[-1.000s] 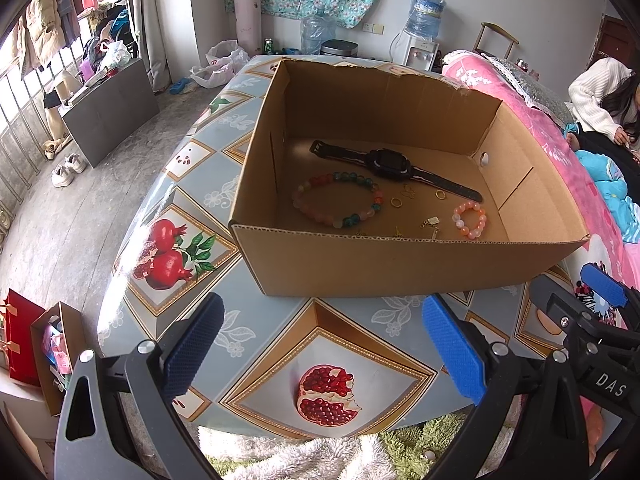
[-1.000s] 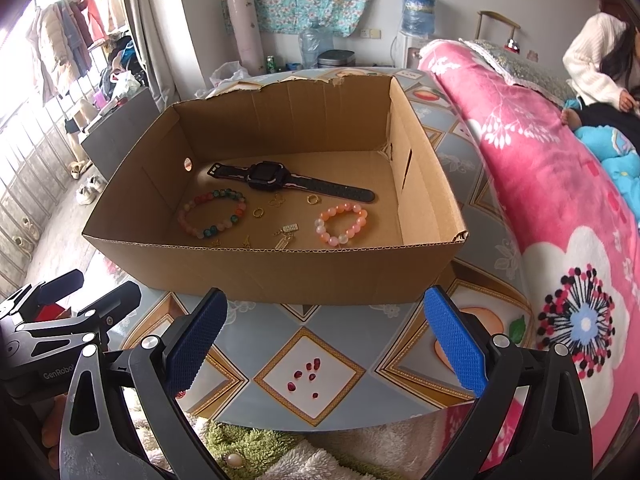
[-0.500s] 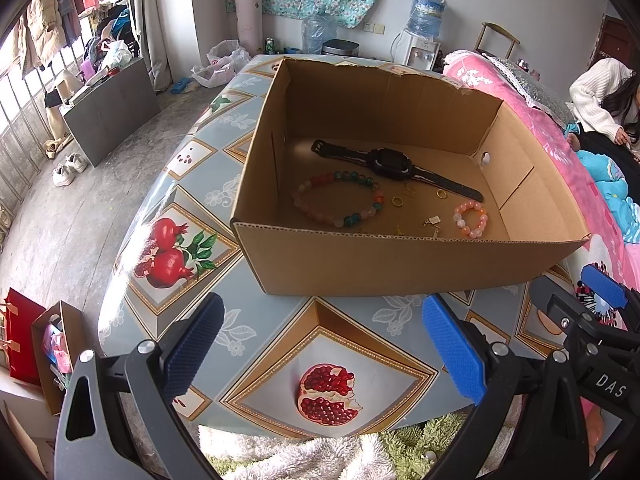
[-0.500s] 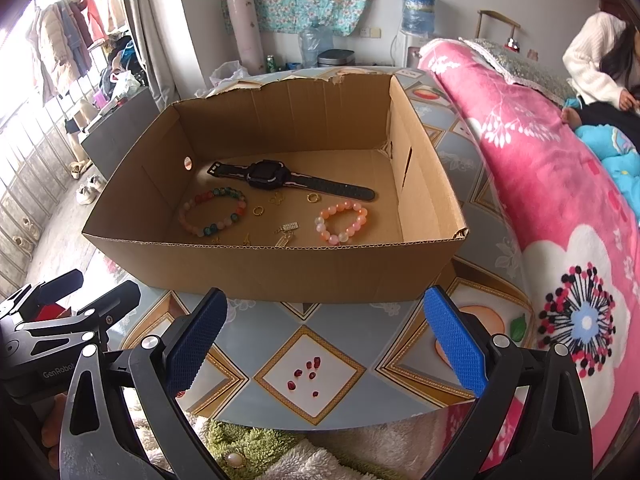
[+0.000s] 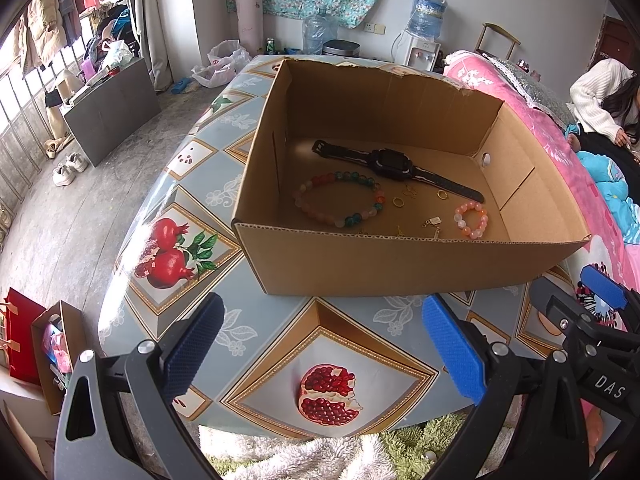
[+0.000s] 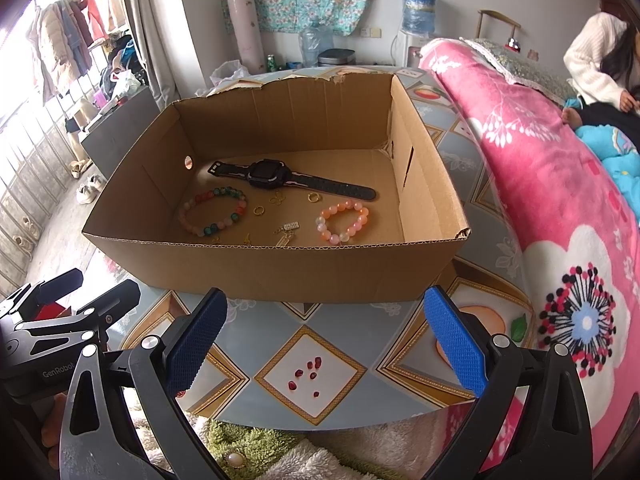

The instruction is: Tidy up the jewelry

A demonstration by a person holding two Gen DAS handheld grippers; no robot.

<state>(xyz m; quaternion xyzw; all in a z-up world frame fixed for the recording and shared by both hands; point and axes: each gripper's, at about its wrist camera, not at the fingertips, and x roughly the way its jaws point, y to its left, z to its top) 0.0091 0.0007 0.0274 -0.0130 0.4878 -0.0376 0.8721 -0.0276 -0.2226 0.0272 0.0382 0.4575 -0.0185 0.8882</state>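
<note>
You're holding both claws back at the near edge of the counter point(image 5: 280, 332), and both are gaping wide with nothing between the blue pads: left claw point(image 5: 320, 344), right claw point(image 6: 326, 340). Just ahead of them the cardboard box point(image 5: 400, 264) is sitting open-topped, and all the jewelry is lying on its floor. Farthest from you, the black smartwatch point(image 6: 276, 180) is stretching flat across the back. Ahead and left of your right claw, the multicoloured bead bracelet point(image 6: 214, 212); ahead and slightly right, the pink-orange bead bracelet point(image 6: 342, 220). Between the two, small gold rings point(image 6: 259, 211) and a little gold charm point(image 6: 290, 227) are scattered loose, apart from one another.

I'm reading this two ways: either the pieces are already gathered in the box and you're backing off, or they're waiting there to be sorted. The pictures aren't settling it. If anything is still to be lifted, you're reaching over the near wall, and those thin rings are calling for a careful, low pinch.
</note>
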